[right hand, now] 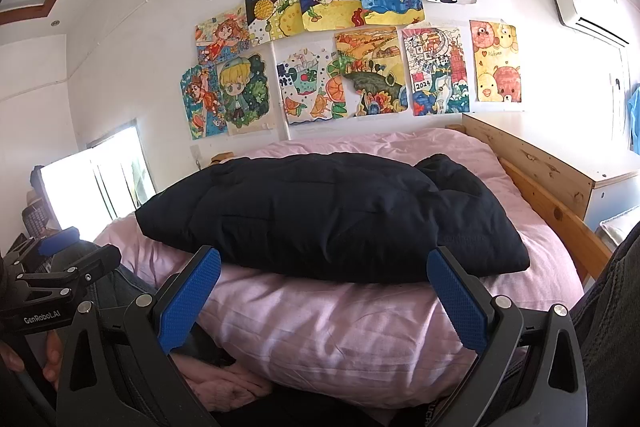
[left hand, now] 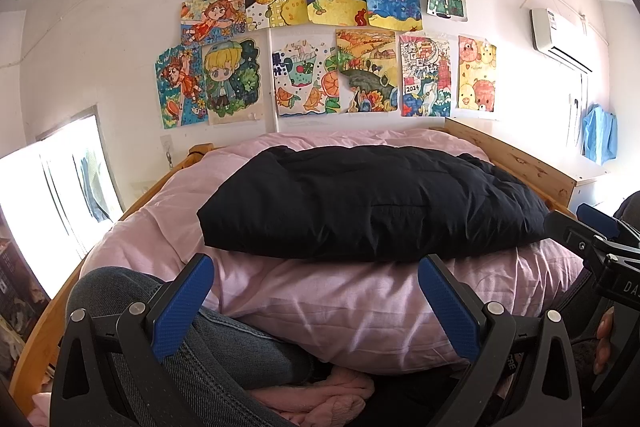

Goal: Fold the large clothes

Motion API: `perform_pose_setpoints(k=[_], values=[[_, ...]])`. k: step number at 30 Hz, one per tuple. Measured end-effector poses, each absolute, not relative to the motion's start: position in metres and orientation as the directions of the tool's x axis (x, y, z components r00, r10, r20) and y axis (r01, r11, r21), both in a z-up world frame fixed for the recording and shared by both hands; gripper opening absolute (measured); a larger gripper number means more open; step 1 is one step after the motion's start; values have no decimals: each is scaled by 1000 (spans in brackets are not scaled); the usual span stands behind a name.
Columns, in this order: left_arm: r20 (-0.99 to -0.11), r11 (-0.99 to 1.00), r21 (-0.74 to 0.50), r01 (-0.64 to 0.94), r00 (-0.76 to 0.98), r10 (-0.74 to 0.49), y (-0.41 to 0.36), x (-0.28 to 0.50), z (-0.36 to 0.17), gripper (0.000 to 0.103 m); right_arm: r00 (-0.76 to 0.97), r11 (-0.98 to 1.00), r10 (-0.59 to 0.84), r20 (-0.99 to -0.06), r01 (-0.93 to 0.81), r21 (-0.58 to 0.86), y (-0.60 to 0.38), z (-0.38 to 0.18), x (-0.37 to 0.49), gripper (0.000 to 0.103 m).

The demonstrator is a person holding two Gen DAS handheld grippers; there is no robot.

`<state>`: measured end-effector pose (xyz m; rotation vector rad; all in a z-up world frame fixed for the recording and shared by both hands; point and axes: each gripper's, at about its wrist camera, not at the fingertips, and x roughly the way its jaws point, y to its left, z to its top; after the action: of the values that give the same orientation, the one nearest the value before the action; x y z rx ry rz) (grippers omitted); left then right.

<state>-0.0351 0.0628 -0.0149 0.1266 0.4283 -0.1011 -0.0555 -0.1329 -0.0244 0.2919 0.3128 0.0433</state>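
Blue-padded fingers of my left gripper are standing wide apart, pinching nothing, and my right gripper is spread the same way. I'm looking past both at the black padded jacket, which is lying as a compact bundle on the pink duvet, well apart from either tool. I'm judging the fold as done or nearly so; next I'm expecting to tidy the bunched right end or leave it be.
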Motion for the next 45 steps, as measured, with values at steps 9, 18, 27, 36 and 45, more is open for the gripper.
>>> perform_pose_setpoints(k=[9, 18, 27, 36, 45], values=[[-419, 987, 101, 124, 905, -71, 63, -36, -16, 103, 951, 956, 85, -297, 6, 293, -128, -24, -55, 102], [-417, 987, 101, 125, 906, -72, 63, -37, -16, 103, 951, 956, 83, -297, 8, 294, -125, -24, -55, 102], [-417, 985, 117, 130, 906, -70, 65, -34, -16, 103, 951, 956, 84, -298, 8, 295, -121, -24, -54, 102], [-411, 983, 120, 137, 908, -76, 78, -26, -12, 103, 951, 955, 84, -297, 8, 296, -118, -24, -55, 102], [-441, 983, 117, 141, 895, -76, 85, -12, -14, 103, 948, 954, 88, -307, 8, 300, -115, -24, -52, 102]])
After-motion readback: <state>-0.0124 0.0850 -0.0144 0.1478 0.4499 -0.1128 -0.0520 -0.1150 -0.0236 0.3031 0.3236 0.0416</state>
